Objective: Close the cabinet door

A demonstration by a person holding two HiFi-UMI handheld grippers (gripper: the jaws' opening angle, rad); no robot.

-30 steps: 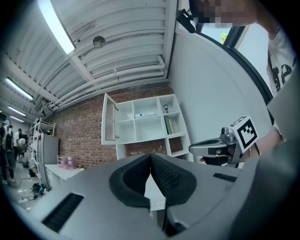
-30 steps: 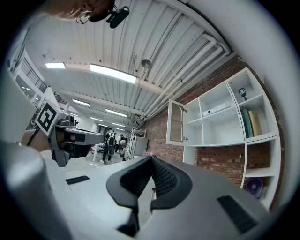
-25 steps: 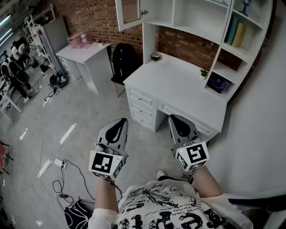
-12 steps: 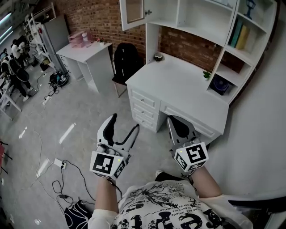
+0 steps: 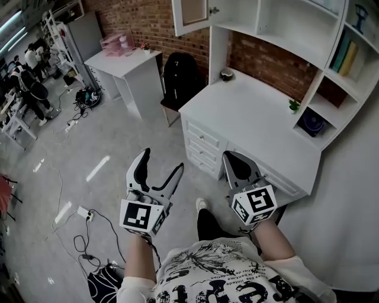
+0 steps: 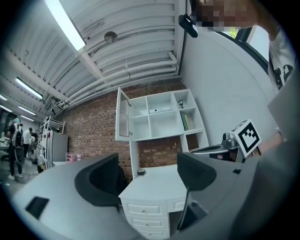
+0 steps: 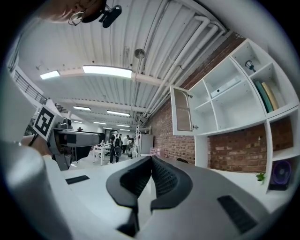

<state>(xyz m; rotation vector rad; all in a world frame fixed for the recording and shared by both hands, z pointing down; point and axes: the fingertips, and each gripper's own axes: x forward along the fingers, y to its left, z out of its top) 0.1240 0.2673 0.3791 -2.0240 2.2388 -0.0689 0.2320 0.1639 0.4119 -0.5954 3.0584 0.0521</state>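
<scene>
The white cabinet door (image 5: 190, 15) with a glass pane stands swung open at the upper left of the wall unit, above the white desk (image 5: 260, 127). It also shows far ahead as the cabinet door (image 6: 123, 115) and the cabinet door (image 7: 182, 111). My left gripper (image 5: 163, 161) is held level over the floor, well short of the desk; its jaws are opening and stand wide with nothing between them. My right gripper (image 5: 230, 158) is shut and empty beside the desk's drawers. Seen from their own cameras, the left gripper (image 6: 147, 173) gapes and the right gripper (image 7: 151, 176) has its pads together.
A black chair (image 5: 180, 77) stands left of the desk, beside a small white table (image 5: 127, 62) with pink boxes. Cables and a power strip (image 5: 83, 212) lie on the floor at my left. People (image 5: 32, 89) stand far left. Shelves with books (image 5: 346, 56) rise on the right.
The left gripper's jaws went from shut to wide open. The right gripper stayed shut. The view shifted, with the desk and cabinet now further right, and a shoe shows between the grippers.
</scene>
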